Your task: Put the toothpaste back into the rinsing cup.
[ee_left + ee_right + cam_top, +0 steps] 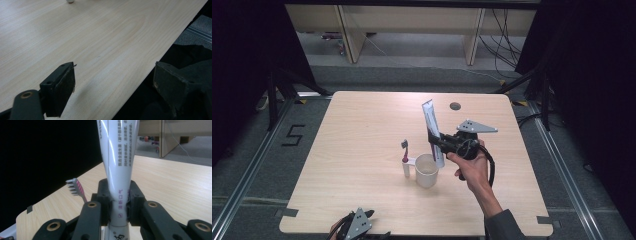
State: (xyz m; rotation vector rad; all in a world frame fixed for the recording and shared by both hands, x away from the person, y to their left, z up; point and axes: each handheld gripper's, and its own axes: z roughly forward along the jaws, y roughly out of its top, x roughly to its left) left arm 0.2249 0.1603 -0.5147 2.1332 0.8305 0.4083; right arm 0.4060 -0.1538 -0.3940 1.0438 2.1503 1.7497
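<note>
- Right tongs [118, 207] clamped on the toothpaste tube [118, 165] – pads press both sides of the tube's lower body, tube rises straight up thru centre of right gripper view.
- High view: right tongs [435, 141] sit centre-right of frame, person's right hand [473, 170] wrapped round the body from below, grey plate up top.
- Tube [432, 131] in high view stands near upright, slight tilt, flat crimped end up, lower end hanging just above/behind the cup's right rim – can't tell if touching.
- White cup [426, 170] on the table, just below-left of the right tongs, centre of frame.
- Toothbrush [405, 156] stands just left of the cup, bristle head up, pink on the handle; in right gripper view its head [75, 187] shows left of the tube.
- Left tongs [113, 87] open wide, nothing between – left pad over the wood, right pad out past the table edge, lower part of left gripper view.
- High view: left tongs [369, 222] at bottom edge, left of centre, at the table's near edge, well apart from cup & brush.
- Table [362, 130] light wood, round hole near its far edge, upper centre.
</note>
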